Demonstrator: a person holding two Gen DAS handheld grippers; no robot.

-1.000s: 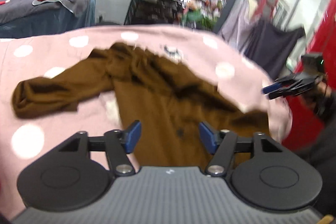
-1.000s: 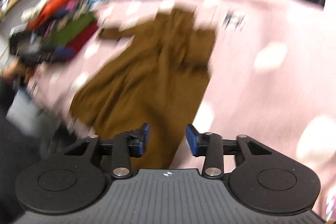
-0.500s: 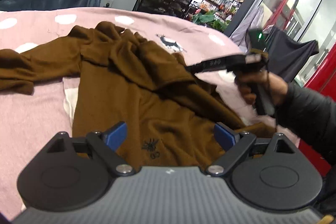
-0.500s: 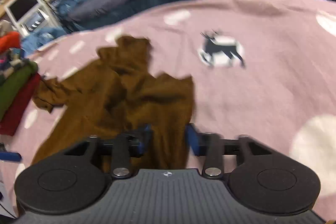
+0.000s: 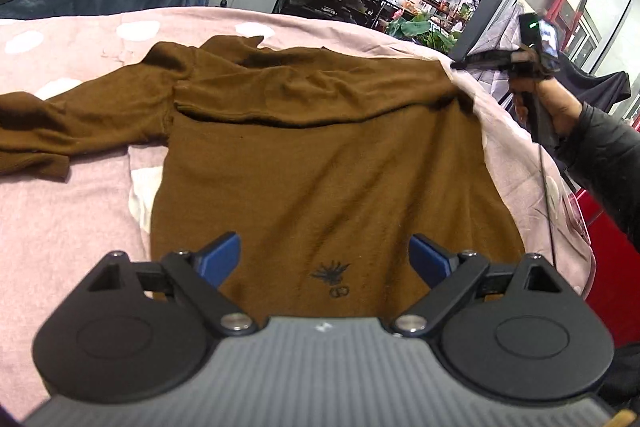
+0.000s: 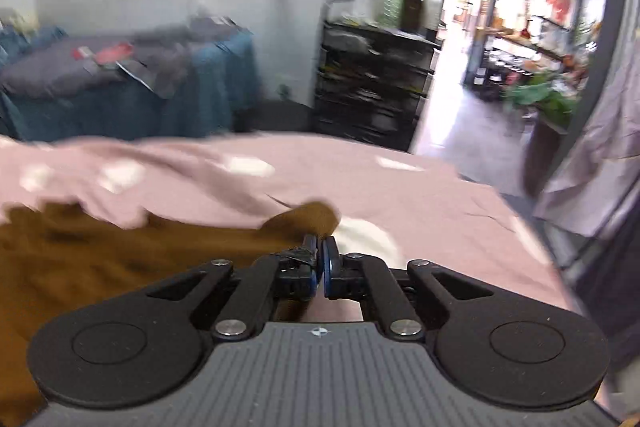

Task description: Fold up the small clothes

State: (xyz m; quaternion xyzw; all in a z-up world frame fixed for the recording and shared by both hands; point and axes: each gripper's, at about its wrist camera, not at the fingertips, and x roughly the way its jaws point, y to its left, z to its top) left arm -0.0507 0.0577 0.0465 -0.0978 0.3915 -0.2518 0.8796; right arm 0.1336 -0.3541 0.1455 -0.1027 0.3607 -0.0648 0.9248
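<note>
Holding a brown long-sleeved top [image 5: 320,155] by one corner, spread on the pink spotted bedspread [image 5: 60,227].

L to R: its left sleeve [image 5: 60,123] trails off to the side; my left gripper [image 5: 325,259] hovers over the hem w/ fingers spread wide, nothing between them; small dark logo [image 5: 331,277] just ahead. My right gripper [image 6: 320,259] has its fingers pinched tight on the top's far right corner, view blurred.

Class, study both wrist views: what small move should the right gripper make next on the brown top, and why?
Probably pull the right gripper outward a little. It is shut on the brown top's far right corner, and that sleeve still lies folded across the chest while the left gripper hangs open above the hem, so stretching would flatten it.
</note>
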